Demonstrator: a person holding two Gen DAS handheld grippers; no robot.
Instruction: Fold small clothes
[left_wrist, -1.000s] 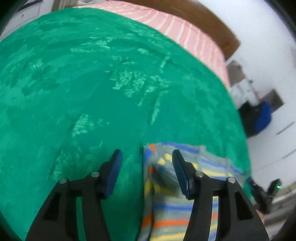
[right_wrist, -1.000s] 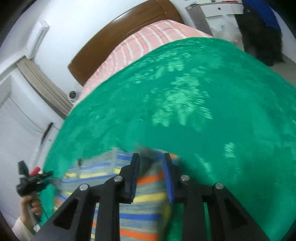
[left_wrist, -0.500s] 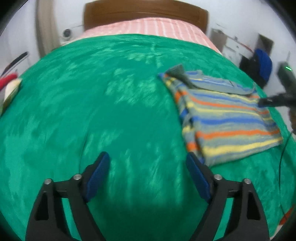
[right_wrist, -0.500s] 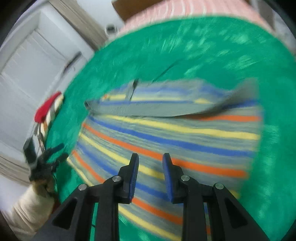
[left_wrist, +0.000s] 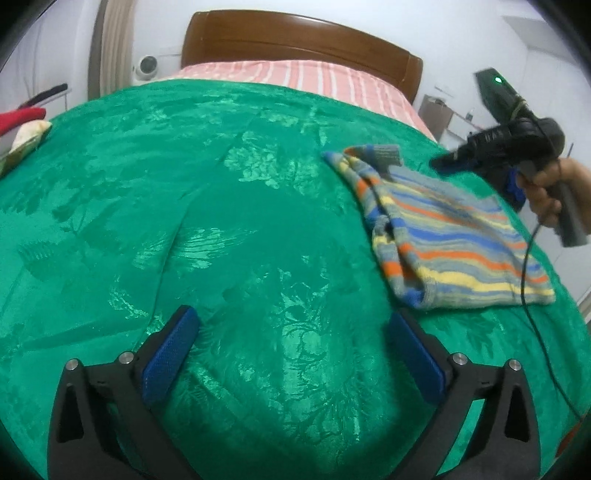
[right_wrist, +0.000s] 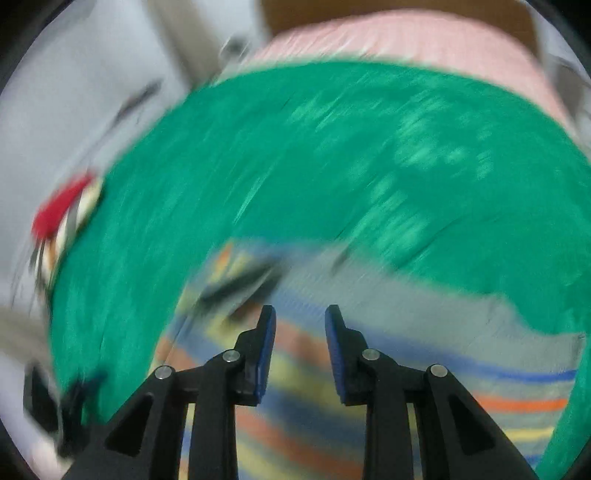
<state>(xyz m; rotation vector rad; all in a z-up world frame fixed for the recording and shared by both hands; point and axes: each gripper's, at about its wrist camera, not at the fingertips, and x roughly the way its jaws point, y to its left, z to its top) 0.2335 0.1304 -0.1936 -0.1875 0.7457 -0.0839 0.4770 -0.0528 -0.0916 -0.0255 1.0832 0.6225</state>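
A striped sweater (left_wrist: 450, 236) in grey, blue, orange and yellow lies folded on the green bedspread (left_wrist: 221, 192) at the right. My left gripper (left_wrist: 295, 325) is wide open and empty, above bare bedspread to the left of the sweater. My right gripper shows in the left wrist view (left_wrist: 498, 147) as a black tool in a hand, hovering over the sweater's far right. In the blurred right wrist view my right gripper (right_wrist: 300, 314) is open with a narrow gap, empty, above the sweater (right_wrist: 461, 369).
A brown headboard (left_wrist: 303, 40) and a pink striped sheet (left_wrist: 295, 75) lie at the far end of the bed. Red and cream clothes (left_wrist: 22, 125) sit at the left edge. A black cable (left_wrist: 532, 302) hangs from the right gripper across the sweater.
Both grippers have let go of the sweater and pulled back. The left gripper opened wide and moved left. The right gripper opened slightly and is swinging fast, blurring its view.
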